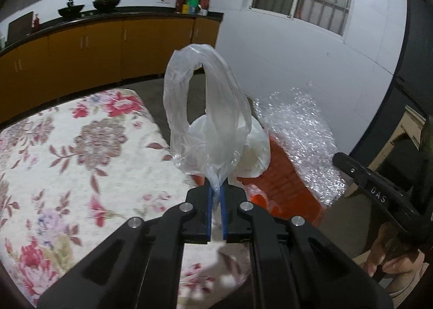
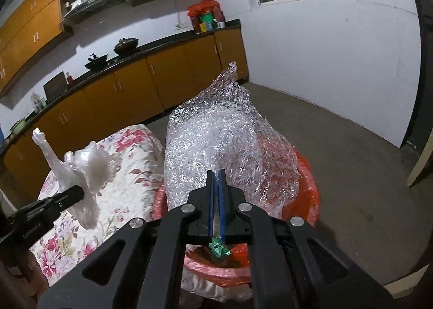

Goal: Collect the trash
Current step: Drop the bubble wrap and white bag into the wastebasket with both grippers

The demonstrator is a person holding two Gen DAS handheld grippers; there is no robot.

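My left gripper (image 1: 216,190) is shut on a clear plastic bag (image 1: 208,119), which stands up in a loop above the edge of the floral table. The bag also shows at the left of the right wrist view (image 2: 86,171). My right gripper (image 2: 216,173) is shut on a sheet of bubble wrap (image 2: 230,146) and holds it over the red bin (image 2: 305,198), which has a red liner. The bubble wrap (image 1: 300,133) and the bin (image 1: 286,181) show to the right in the left wrist view. A green wrapper (image 2: 220,249) lies in the bin under the right jaws.
A table with a floral cloth (image 1: 81,160) stands left of the bin. Orange cabinets with a black counter (image 2: 162,46) run along the back wall, holding woks and jars. Grey floor (image 2: 351,160) spreads right of the bin.
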